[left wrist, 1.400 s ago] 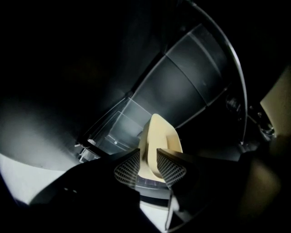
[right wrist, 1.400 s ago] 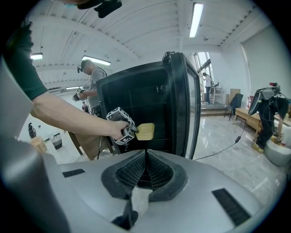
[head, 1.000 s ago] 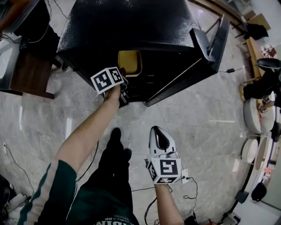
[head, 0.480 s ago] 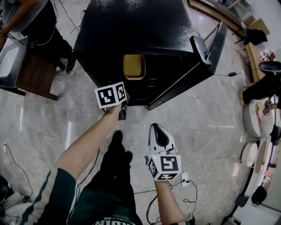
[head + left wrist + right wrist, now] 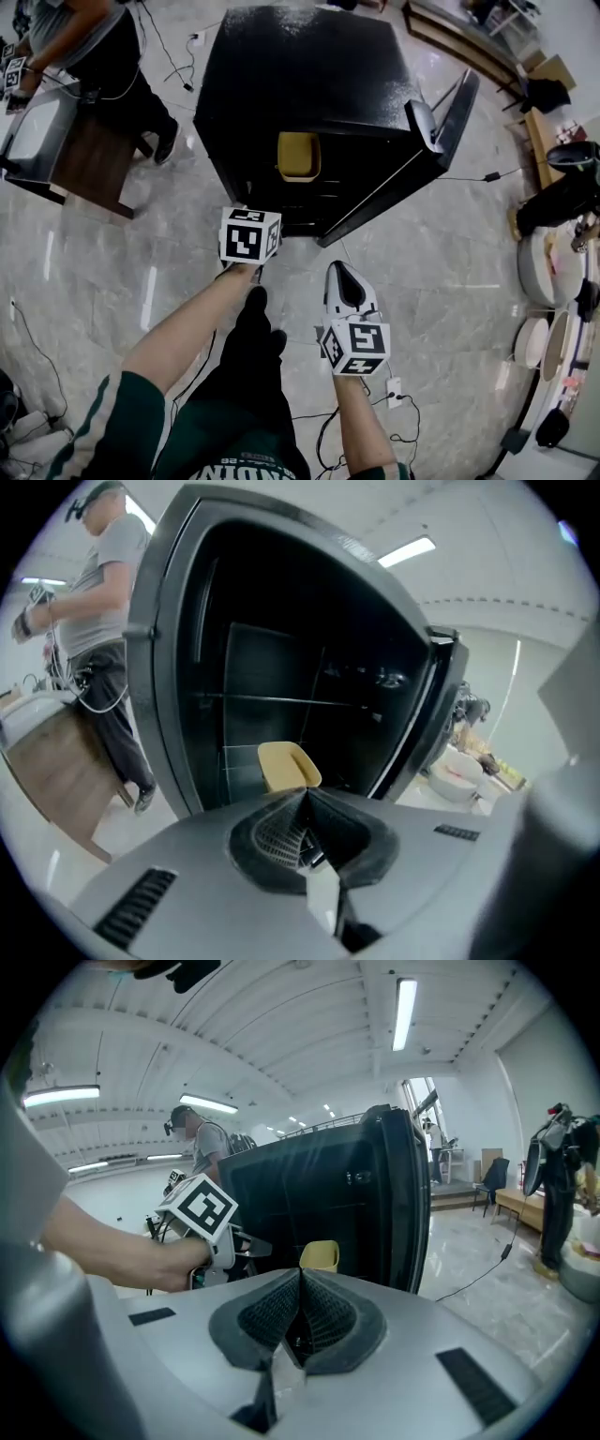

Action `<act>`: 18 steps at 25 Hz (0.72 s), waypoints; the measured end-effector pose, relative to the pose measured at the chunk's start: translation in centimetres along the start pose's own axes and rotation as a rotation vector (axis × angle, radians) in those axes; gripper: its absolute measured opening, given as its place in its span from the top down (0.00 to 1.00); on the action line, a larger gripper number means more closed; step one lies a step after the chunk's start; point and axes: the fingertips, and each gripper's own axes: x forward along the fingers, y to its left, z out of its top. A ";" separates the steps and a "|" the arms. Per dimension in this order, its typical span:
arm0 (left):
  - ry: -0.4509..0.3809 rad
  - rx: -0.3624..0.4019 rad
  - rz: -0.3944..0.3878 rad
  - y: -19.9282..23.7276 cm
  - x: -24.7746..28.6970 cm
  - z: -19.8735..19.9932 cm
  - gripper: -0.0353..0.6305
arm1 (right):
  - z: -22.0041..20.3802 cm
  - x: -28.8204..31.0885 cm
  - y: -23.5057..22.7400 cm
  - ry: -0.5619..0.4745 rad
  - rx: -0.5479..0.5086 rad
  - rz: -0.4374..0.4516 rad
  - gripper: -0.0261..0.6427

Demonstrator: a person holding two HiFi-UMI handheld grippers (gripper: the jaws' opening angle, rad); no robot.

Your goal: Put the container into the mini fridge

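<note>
Your left gripper [image 5: 303, 797] has backed off the mini fridge [image 5: 300, 75], jaws just closed empty. The yellow container [image 5: 299, 156] sits inside. Your right gripper [image 5: 300, 1277] is pressed together.

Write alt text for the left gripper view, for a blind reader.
A yellow container sits inside an open black mini fridge, seen past the left gripper, whose jaws have just closed on nothing. A person stands at the left beside a wooden table.
</note>
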 end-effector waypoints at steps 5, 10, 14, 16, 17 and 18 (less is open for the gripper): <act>0.000 0.059 0.000 -0.9 -2.8 0.4 0.93 | 1.1 -0.7 0.4 0.001 -0.009 -0.009 0.91; -0.011 0.088 -0.013 -1.6 -6.0 1.0 0.93 | 2.6 -1.6 1.5 -0.013 -0.013 -0.002 0.91; -0.022 0.104 -0.020 -2.1 -8.6 1.4 0.93 | 3.5 -2.6 2.6 -0.022 -0.012 0.011 0.91; -0.033 0.114 -0.026 -2.5 -9.9 1.8 0.93 | 3.8 -3.2 3.0 -0.025 -0.013 0.013 0.91; -0.042 0.124 -0.029 -2.7 -10.6 2.1 0.93 | 4.1 -3.5 3.3 -0.026 -0.017 0.014 0.91; -0.052 0.137 -0.029 -2.8 -11.3 2.3 0.93 | 4.3 -3.9 3.5 -0.027 -0.021 0.016 0.91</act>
